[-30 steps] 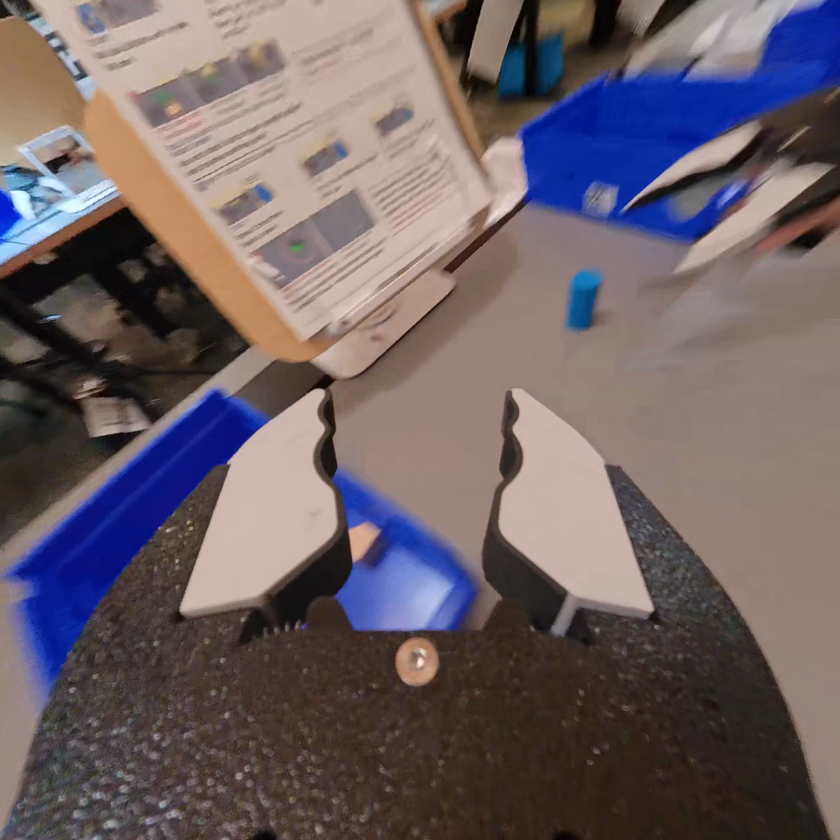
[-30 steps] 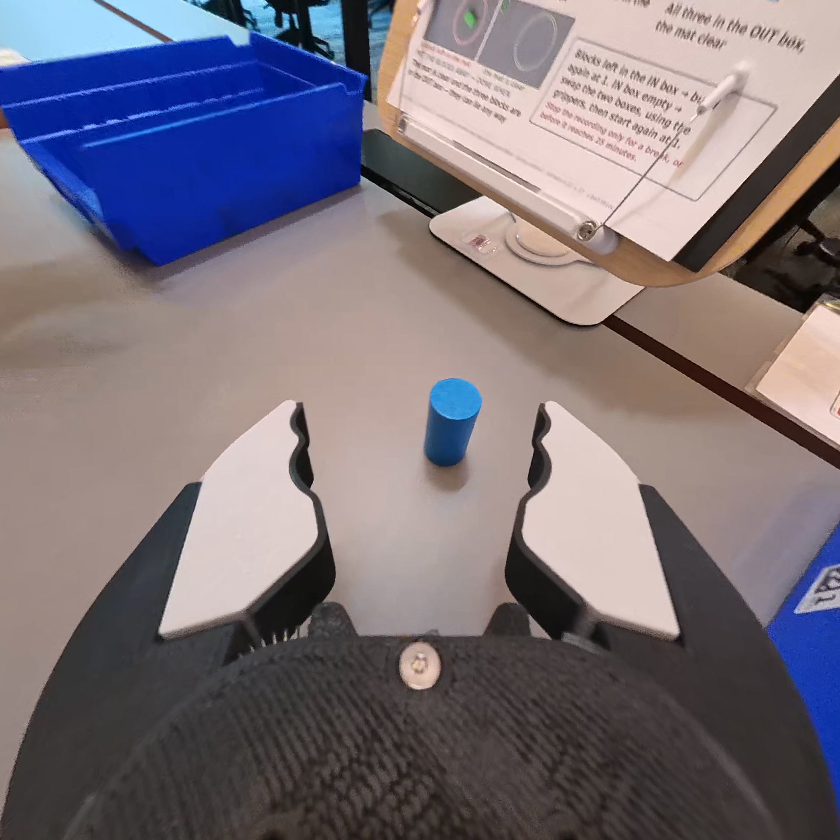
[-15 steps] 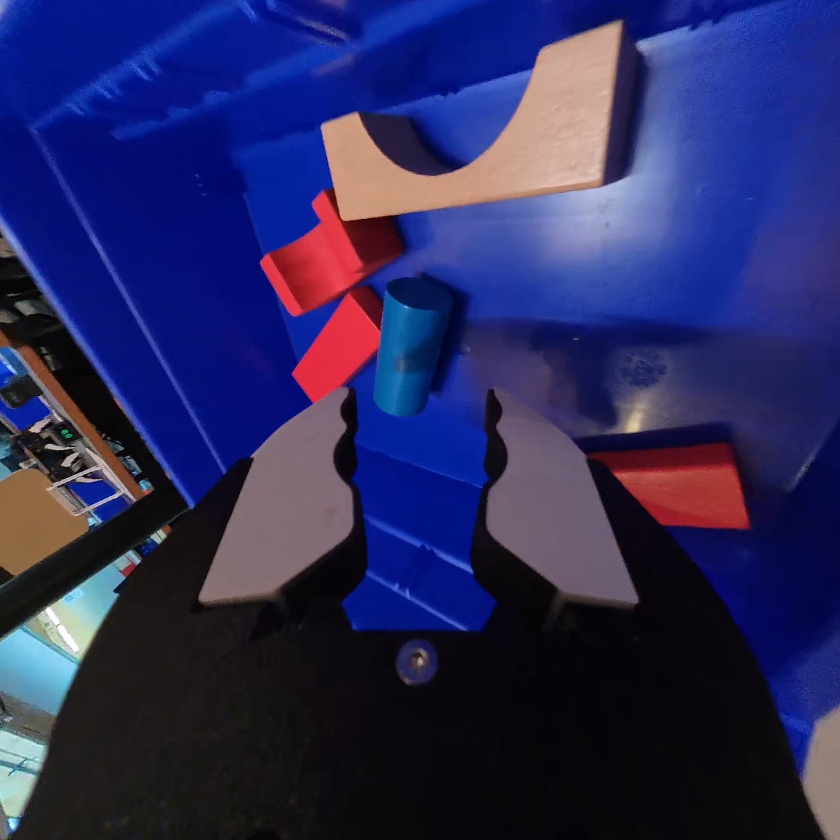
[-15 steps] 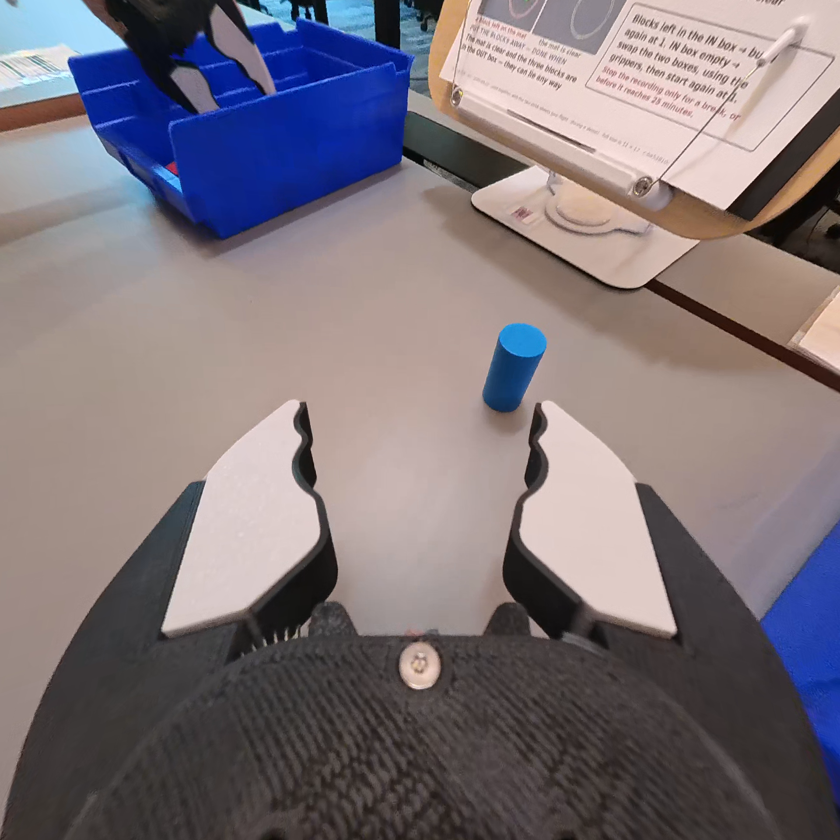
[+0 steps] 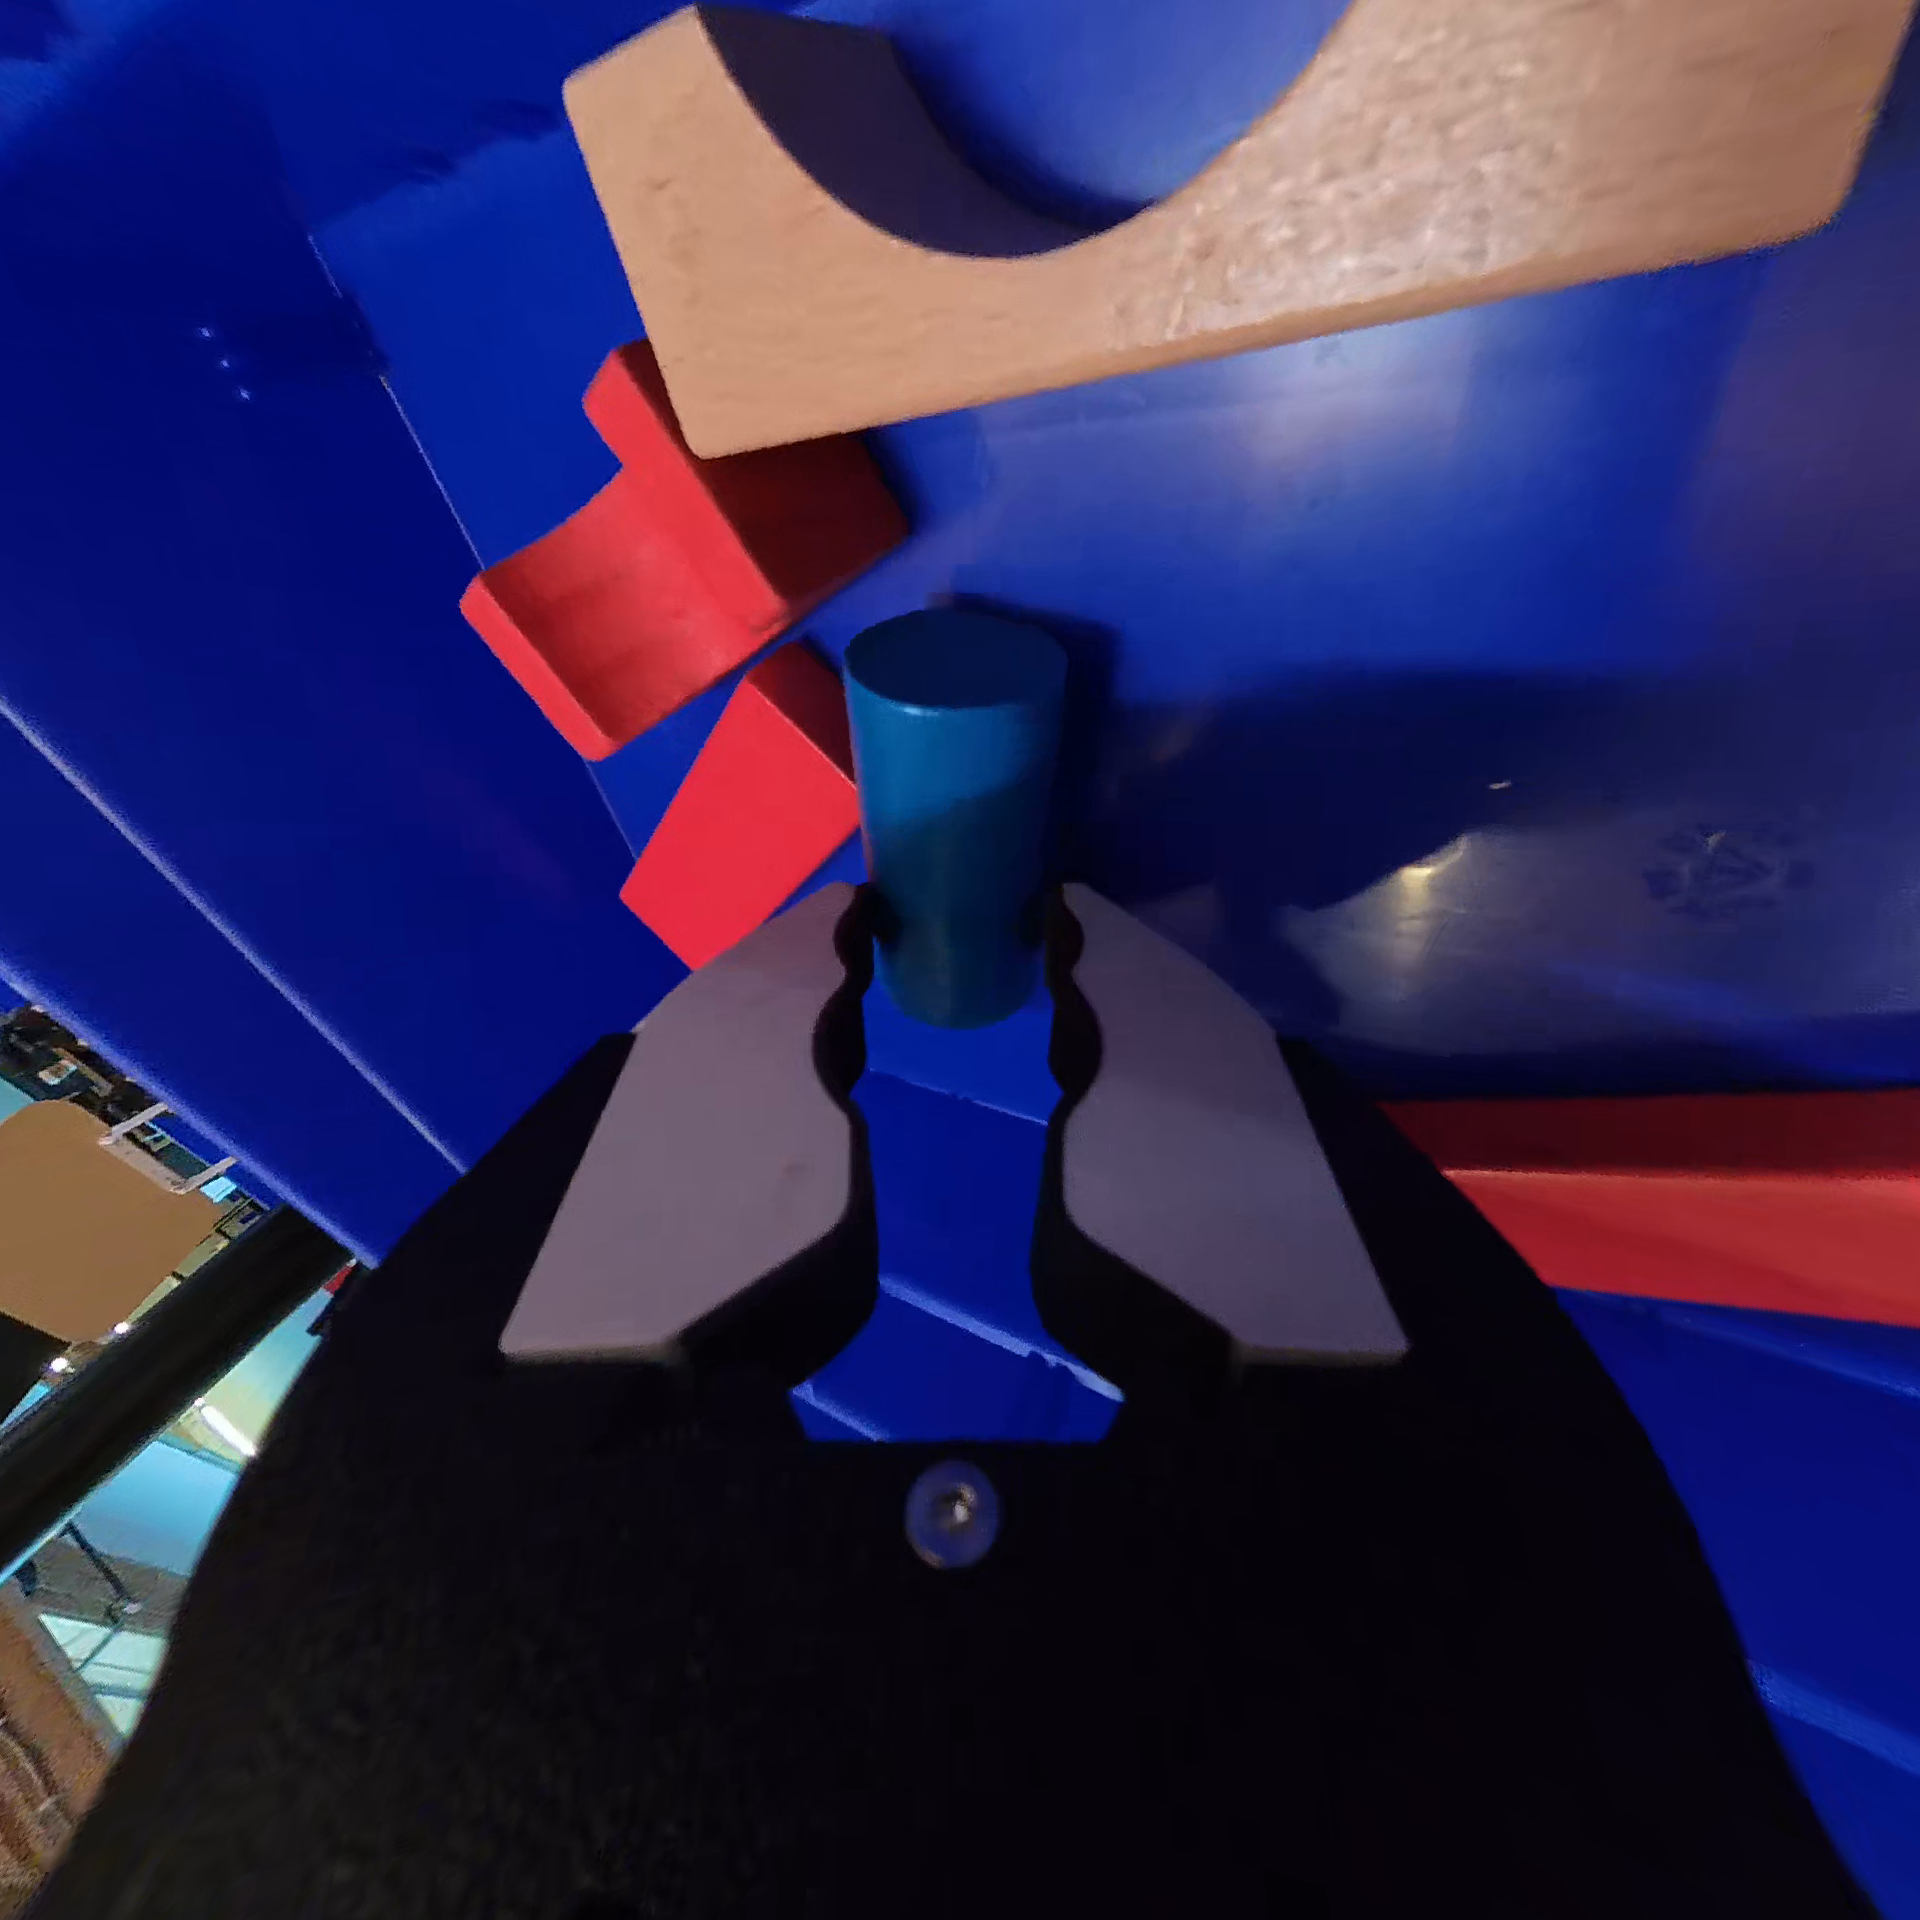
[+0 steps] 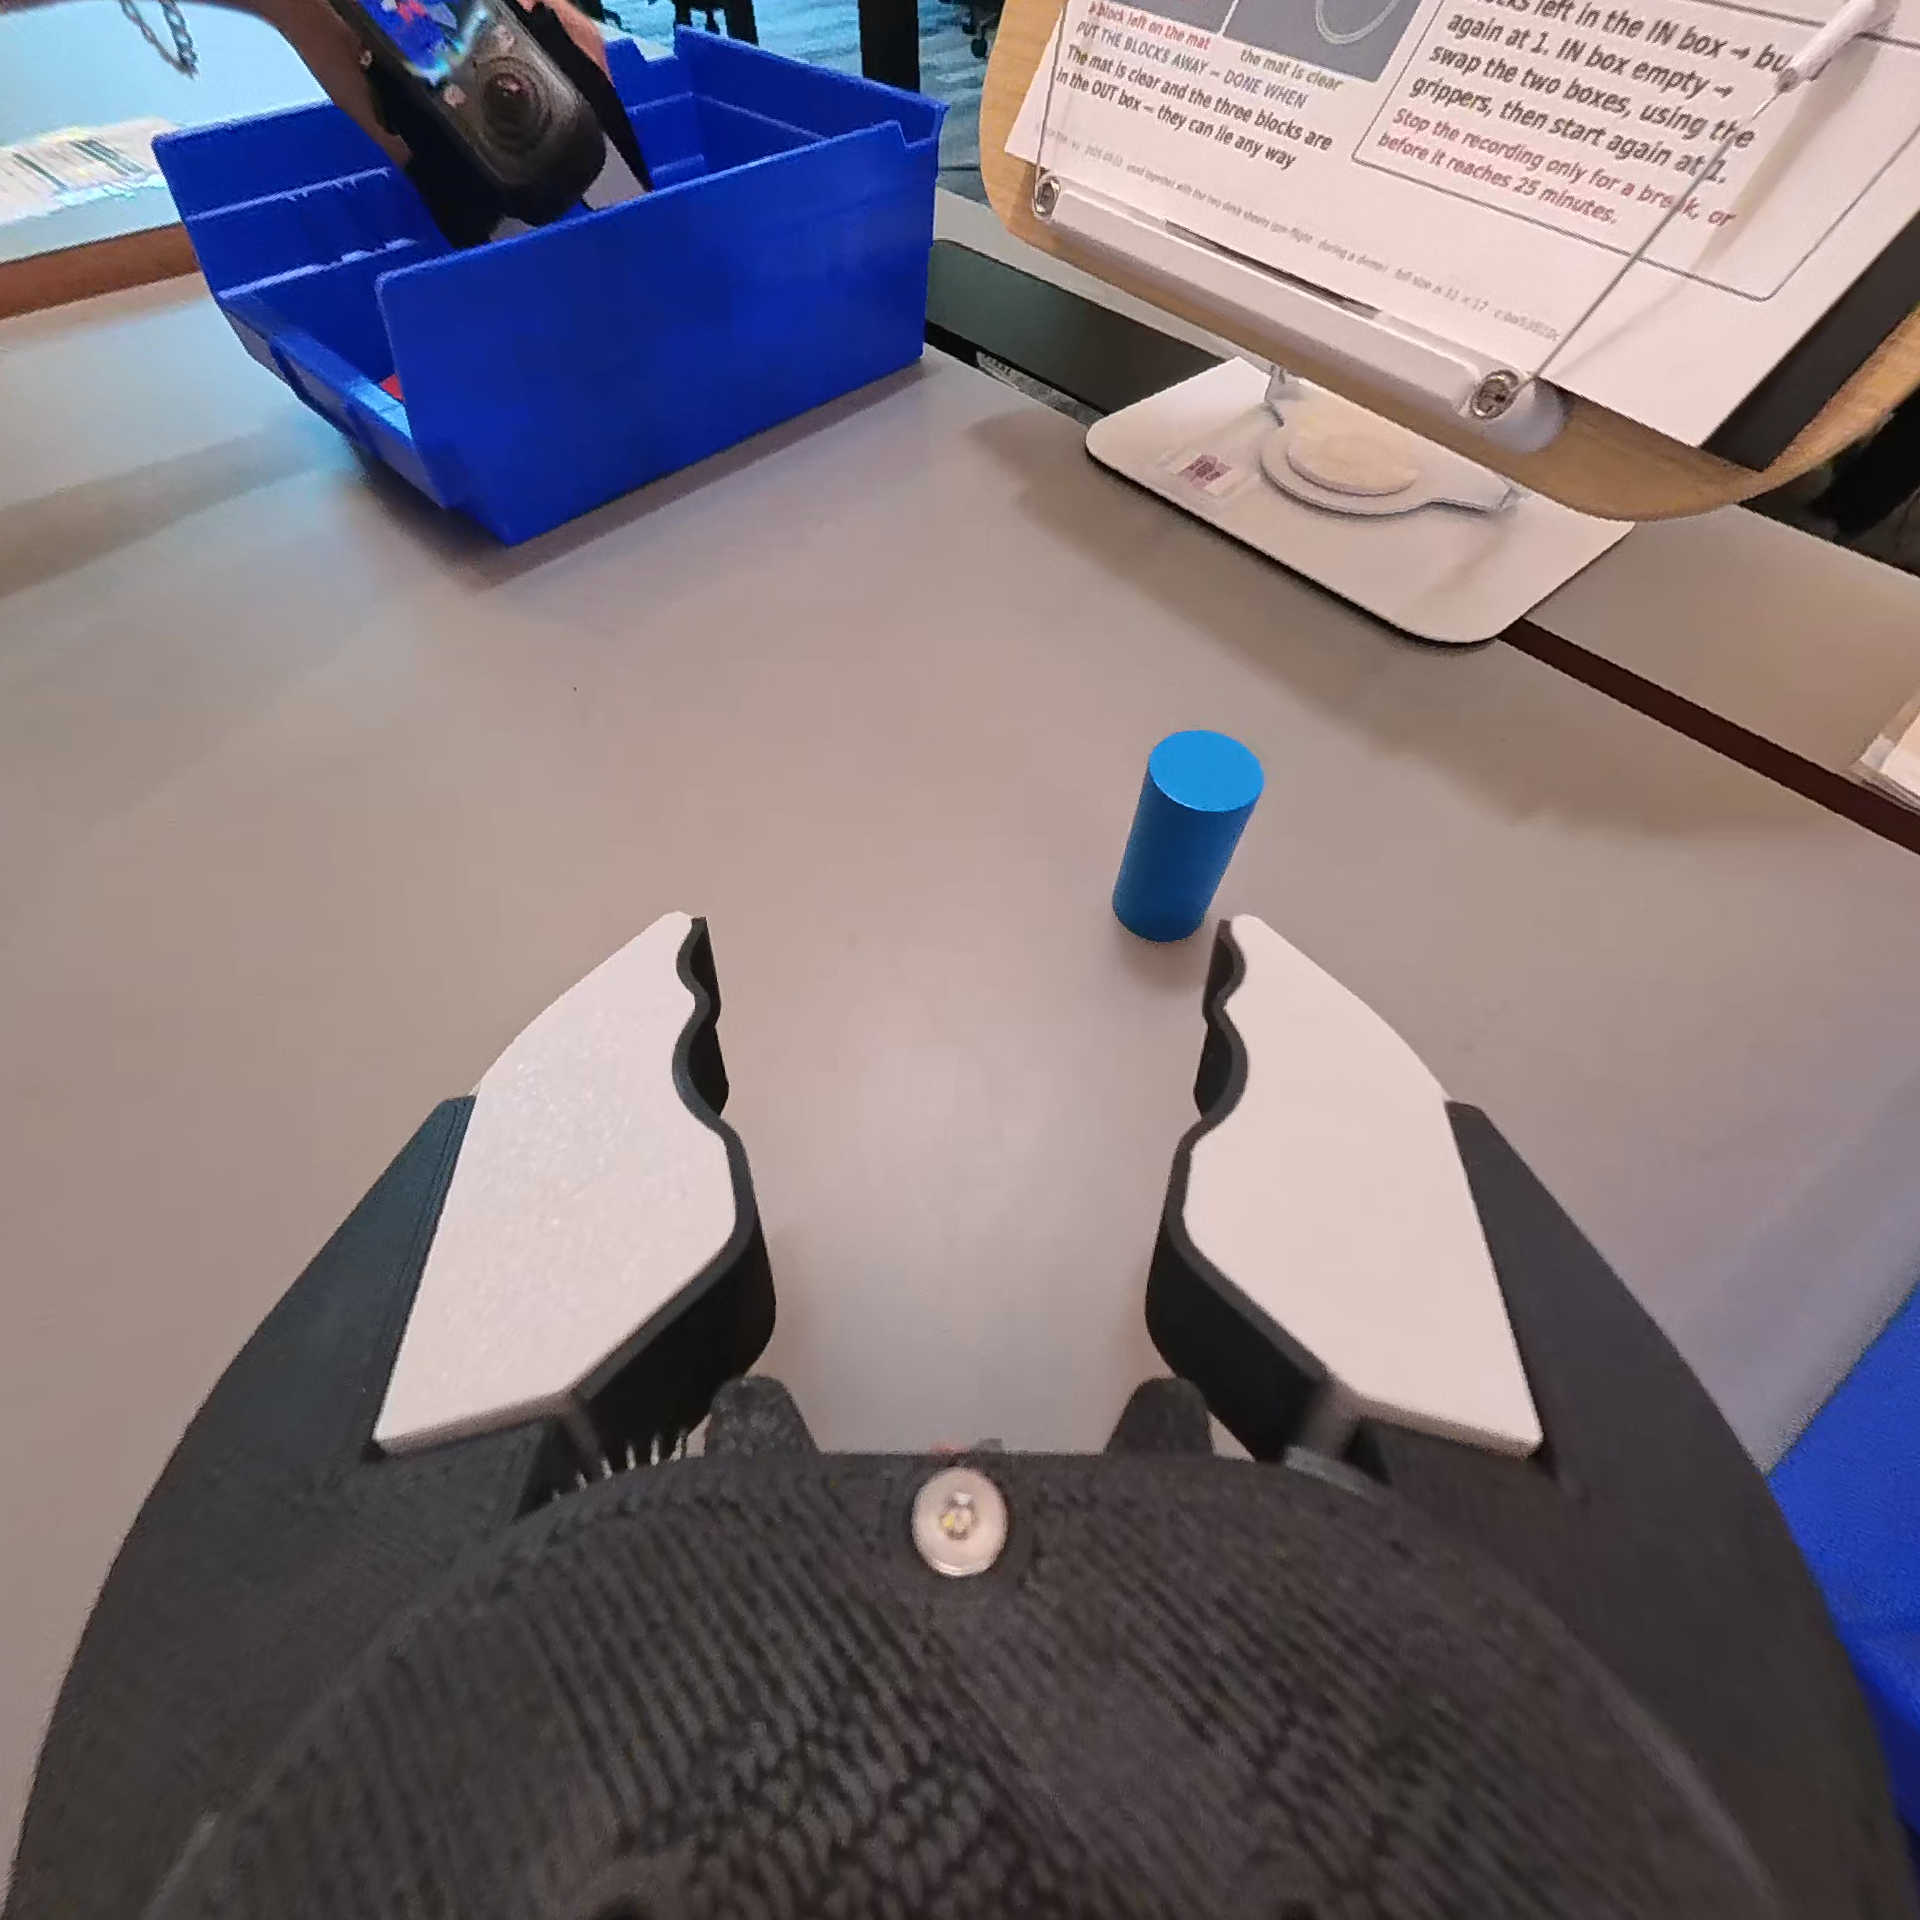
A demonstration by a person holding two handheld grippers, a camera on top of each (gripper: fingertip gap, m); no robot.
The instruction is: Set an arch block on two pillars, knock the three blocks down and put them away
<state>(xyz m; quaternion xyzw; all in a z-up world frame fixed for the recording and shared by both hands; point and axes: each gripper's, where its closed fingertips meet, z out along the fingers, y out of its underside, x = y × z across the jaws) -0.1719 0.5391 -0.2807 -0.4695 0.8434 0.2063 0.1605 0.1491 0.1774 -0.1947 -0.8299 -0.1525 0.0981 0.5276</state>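
Left tool (image 5: 951,914) deep inside a blue bin (image 5: 1455,644), fingertips (image 5: 821,935) set on either side of the near end of a teal cylinder (image 5: 951,821) that lies on the bin floor. Dark inner edges of both fingers right up against the cylinder's sides; whether pinching it or only bracketing it, cannot tell. Just left of the cylinder, touching or nearly so, a red wedge (image 5: 743,821), and above that a red notched block (image 5: 665,613). Farther in, a pale wooden arch block (image 5: 1195,239) overlapping the notched block's upper corner. Off to the right, near the right finger, a long red wedge (image 5: 1683,1216) lying flat.

Right tool (image 6: 961,961) low over a grey surface (image 6: 520,810), fingers spread wide with nothing between them. Upright on the surface, a blue cylinder (image 6: 1184,836), just ahead of the right fingertip (image 6: 1242,935) and apart from it, outside the gap's centre. Well beyond, at upper left, the same blue bin (image 6: 644,343) seen from outside, with the other tool (image 6: 488,114) dipped into it from above, a camera lens on its body. At upper right, a wooden board (image 6: 1195,374) carrying a printed sheet (image 6: 1455,114), raised on a white stand (image 6: 1351,520) at the far edge of the surface. At the lower right edge, a strip of another blue bin (image 6: 1860,1538).
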